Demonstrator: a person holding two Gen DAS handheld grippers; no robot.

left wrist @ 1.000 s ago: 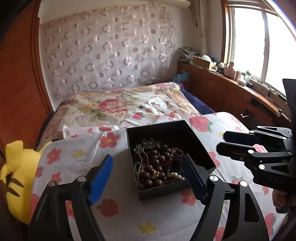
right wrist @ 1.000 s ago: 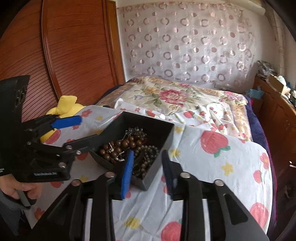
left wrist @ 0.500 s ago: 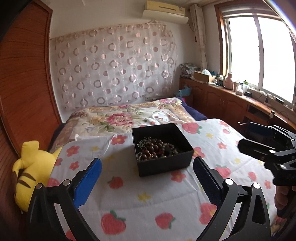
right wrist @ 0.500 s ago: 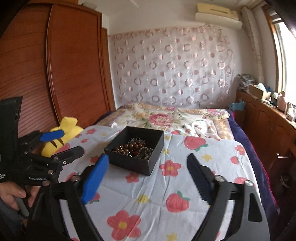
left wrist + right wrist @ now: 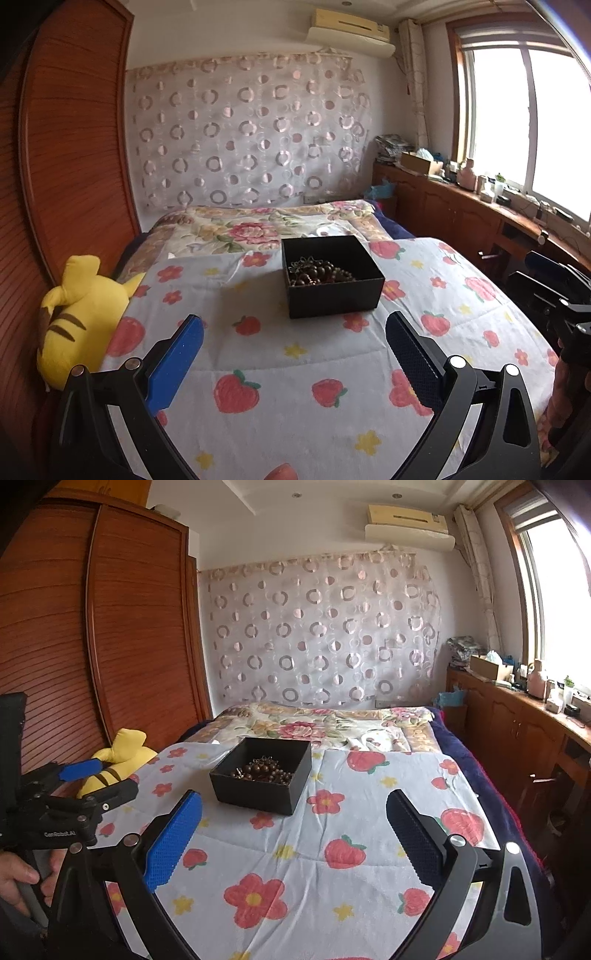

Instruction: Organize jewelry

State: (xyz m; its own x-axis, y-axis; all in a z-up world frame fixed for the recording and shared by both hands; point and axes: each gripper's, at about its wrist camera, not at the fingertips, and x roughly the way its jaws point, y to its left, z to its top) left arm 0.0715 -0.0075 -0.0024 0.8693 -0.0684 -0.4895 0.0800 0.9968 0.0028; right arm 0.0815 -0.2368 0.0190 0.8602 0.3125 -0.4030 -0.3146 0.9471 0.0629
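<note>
Jewelry box: a black open-topped box stands on the bed, upright, on the strawberry-and-flower sheet; in the left wrist view it lies at 12 o'clock from the left claw, in the right wrist view at 11 o'clock from the right claw.
Contents: brown beaded jewelry lies piled inside the box, with a metal piece on top; individual items cannot be told apart.
Left claw: the left claw has its fingers spread wide, with nothing between them; it is well apart from the box. In the right wrist view it appears at 9 o'clock, gripped by a hand.
Right claw: the right claw has its fingers spread wide, with nothing between them, well short of the box. In the left wrist view only part of it shows at 3 o'clock.
Sheet: white with red strawberries, flowers and yellow stars.
Plush toy: a yellow striped plush rests at the bed's edge, at 9 o'clock from the box.
Quilt: a floral quilt lies beyond the box, at 12 o'clock.
Wardrobe: a wooden wardrobe stands at 10 o'clock.
Window: a window is at 2 o'clock.
</note>
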